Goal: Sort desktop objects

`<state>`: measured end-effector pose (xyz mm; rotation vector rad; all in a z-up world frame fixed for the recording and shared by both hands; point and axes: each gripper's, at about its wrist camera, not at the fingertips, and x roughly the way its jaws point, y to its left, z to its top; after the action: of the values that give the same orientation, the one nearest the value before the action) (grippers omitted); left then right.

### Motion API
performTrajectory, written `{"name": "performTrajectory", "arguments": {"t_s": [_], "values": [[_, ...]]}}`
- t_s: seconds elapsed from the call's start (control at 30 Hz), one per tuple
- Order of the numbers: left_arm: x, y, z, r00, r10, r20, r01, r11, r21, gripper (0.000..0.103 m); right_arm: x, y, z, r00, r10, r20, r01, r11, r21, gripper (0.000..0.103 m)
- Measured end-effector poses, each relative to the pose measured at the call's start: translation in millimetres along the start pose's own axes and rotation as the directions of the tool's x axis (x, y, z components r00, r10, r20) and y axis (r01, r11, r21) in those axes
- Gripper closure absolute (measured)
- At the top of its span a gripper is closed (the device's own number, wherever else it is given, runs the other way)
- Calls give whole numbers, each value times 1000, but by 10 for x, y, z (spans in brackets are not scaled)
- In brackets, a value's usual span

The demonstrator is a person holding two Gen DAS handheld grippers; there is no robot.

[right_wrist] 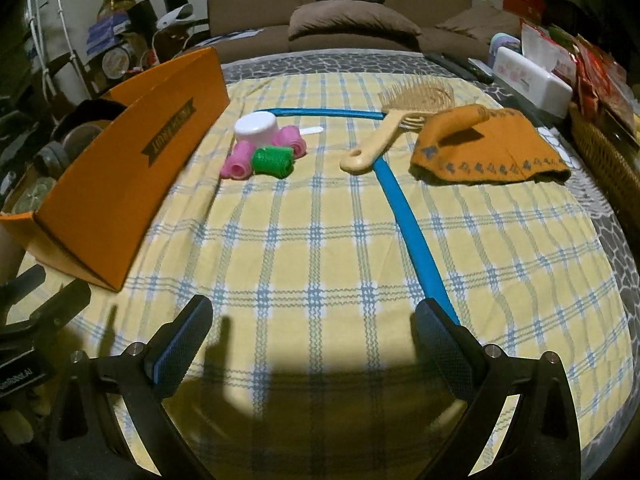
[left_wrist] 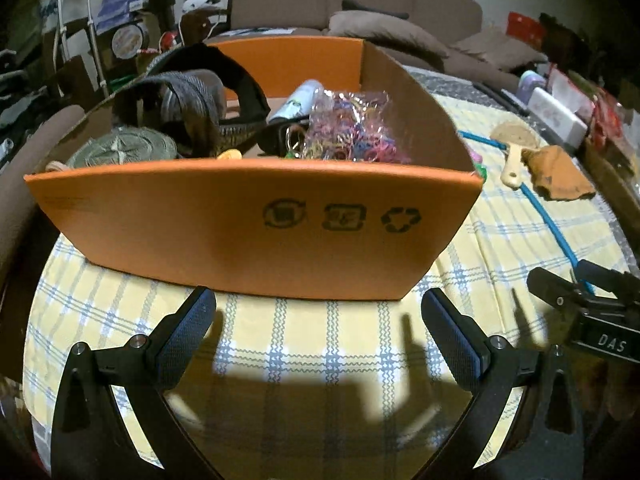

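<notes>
The left hand-held gripper [left_wrist: 318, 312] hovers with jaws wide apart and empty, low over the checked cloth of the table [left_wrist: 304, 344] just short of the orange box's [left_wrist: 248, 224] near wall, while the right hand-held gripper [right_wrist: 314, 320], likewise spread and holding nothing, faces the unsorted items. The box stands at the table's left edge, already holding a bag of coloured elastic bands [left_wrist: 348, 128], a dark strap [left_wrist: 208, 92] and a white tube [left_wrist: 296, 100]. Still out on the cloth toward the far edge: pink and green hair rollers [right_wrist: 266, 156] beside a white cap [right_wrist: 256, 128], a wooden hairbrush [right_wrist: 384, 132] lying across a long blue strip [right_wrist: 408, 224], and an orange cloth [right_wrist: 480, 144] toward the far right corner. The rollers look likely to roll off if nudged, and lifting the brush could drag the strip beneath it. Much of the box's contents is masked by its near wall, and what the white handle behind the rollers belongs to is unclear.
</notes>
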<state>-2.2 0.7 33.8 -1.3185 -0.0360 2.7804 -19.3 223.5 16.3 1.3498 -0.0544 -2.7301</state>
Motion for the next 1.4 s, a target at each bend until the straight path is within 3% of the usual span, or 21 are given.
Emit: {"name": "performTrajectory", "arguments": {"t_s": [0.73, 1.4], "values": [[241, -33, -51, 996, 44, -78, -45, 999, -12, 0, 157, 15, -75, 997, -72, -14, 71, 997, -26, 0], [256, -100, -61, 996, 48, -80, -49, 999, -8, 0, 171, 25, -77, 997, -80, -17, 79, 996, -32, 0]]}}
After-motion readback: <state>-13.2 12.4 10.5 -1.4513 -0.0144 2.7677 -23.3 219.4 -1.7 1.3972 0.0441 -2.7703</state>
